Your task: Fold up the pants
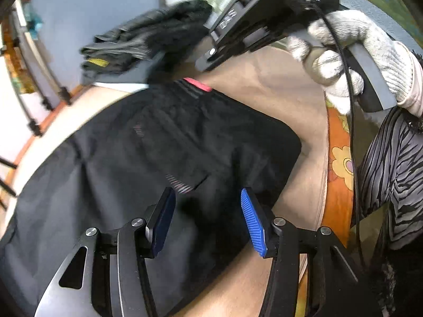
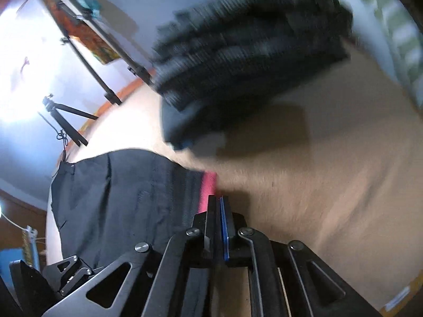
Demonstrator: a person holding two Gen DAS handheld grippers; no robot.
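Observation:
Black pants (image 1: 158, 145) lie folded flat on a tan surface (image 1: 290, 92), with a pink waistband strip (image 1: 198, 84) at their far end. My left gripper (image 1: 207, 192) hovers over the near part of the pants, its blue pads (image 1: 252, 219) apart and pressing on nothing. A white-gloved hand (image 1: 343, 52) holds my right gripper (image 1: 203, 63) just above the pink strip. In the right wrist view the right gripper (image 2: 218, 199) has its fingers together, tips next to the pink strip (image 2: 208, 187) at the edge of the pants (image 2: 119, 198); no cloth shows between them.
A stack of dark folded clothes (image 1: 137, 45) (image 2: 251, 52) sits at the back of the tan surface (image 2: 330, 171). Tripods (image 2: 66, 113) stand beyond the far left edge. Orange floral cloth (image 1: 338, 163) and a person's striped garment (image 1: 391, 171) border the right side.

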